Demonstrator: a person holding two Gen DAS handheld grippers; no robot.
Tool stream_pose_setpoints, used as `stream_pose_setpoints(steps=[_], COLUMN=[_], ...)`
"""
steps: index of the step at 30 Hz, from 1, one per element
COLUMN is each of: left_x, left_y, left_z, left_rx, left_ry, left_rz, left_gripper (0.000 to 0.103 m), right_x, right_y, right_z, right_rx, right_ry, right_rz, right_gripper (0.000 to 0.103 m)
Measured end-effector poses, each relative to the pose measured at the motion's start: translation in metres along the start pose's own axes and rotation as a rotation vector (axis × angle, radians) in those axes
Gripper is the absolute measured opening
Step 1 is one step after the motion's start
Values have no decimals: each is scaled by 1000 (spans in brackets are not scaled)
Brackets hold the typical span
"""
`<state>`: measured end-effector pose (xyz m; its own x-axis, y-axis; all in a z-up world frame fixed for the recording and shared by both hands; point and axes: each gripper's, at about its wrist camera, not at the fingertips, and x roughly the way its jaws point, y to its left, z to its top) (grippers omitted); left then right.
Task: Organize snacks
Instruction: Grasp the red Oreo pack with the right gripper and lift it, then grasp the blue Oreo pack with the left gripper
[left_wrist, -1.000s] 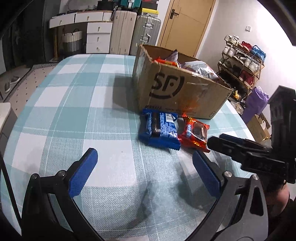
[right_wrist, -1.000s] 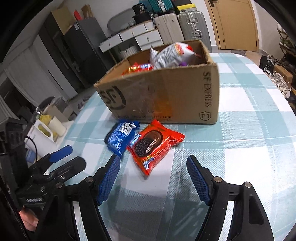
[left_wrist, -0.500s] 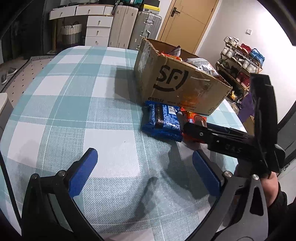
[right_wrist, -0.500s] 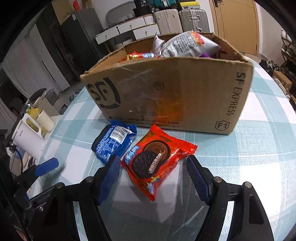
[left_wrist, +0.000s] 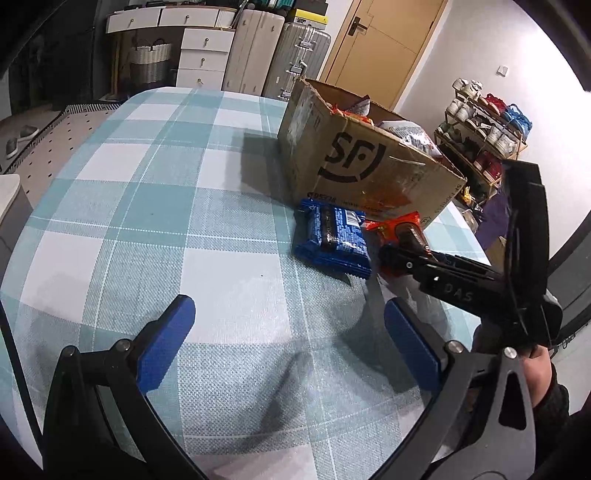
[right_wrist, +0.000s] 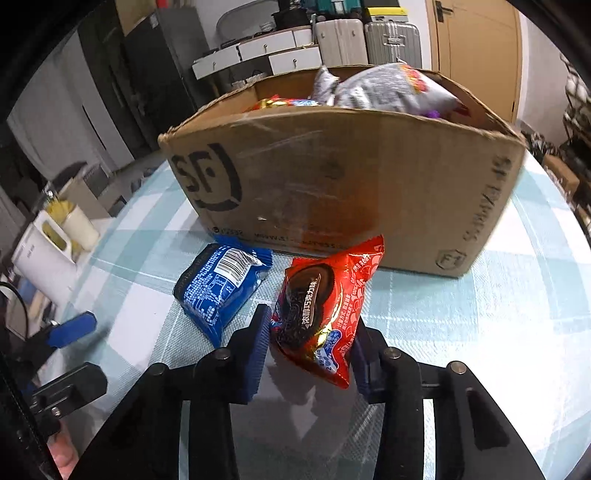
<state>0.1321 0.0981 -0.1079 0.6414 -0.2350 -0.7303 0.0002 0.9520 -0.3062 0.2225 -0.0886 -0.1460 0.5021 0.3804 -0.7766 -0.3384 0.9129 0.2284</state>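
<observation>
Left wrist view: left gripper (left_wrist: 286, 339) hovers over the checked tablecloth (left_wrist: 155, 206), jaws wide apart and empty; the right gripper (left_wrist: 397, 258) has reached the red snack pack (left_wrist: 397, 227) beside the blue snack pack (left_wrist: 332, 236). Right wrist view: right gripper (right_wrist: 308, 347), apart a second ago, now clamps the red snack pack (right_wrist: 317, 306), so boxing likely follows; cardboard box (right_wrist: 332, 184) already holds a silver bag (right_wrist: 384, 88) among others.

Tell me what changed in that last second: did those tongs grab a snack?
Yes. The right tongs moved forward toward the cardboard box and closed on the red cookie packet, which now sits tilted between their blue pads. The left tongs stayed open above the checked tablecloth. The blue cookie packet and the box have not moved.
</observation>
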Motion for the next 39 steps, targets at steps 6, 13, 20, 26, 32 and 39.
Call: stream_pose_setpoints(steps=[6,13,20,26,32,39], left_x=[1,5,15,30,52,78], left_y=[-7,-14,-29,-41,-51,-60], left_z=[-1,3,13,26,38,48], left_rx=[13,34,52,72,101,134], left_ry=[6,16,25,37,62,107], left_rz=[8,18,23,36,60,86], left_gripper=[102,102,102,102,102,102], right_x=[-16,-38,-56,-69,-79,-90], right_y=[-9,-14,-27,-43,-56,-60], right_z=[-11,-21,-39,-52,-59,-64], right_rx=[33,35,40,47,71,56], right_ry=[-18,-43,-66,-87,-101,-130], right_rz=[52,117,131,140,132,154], right_gripper=[39,39,39,39,39,39])
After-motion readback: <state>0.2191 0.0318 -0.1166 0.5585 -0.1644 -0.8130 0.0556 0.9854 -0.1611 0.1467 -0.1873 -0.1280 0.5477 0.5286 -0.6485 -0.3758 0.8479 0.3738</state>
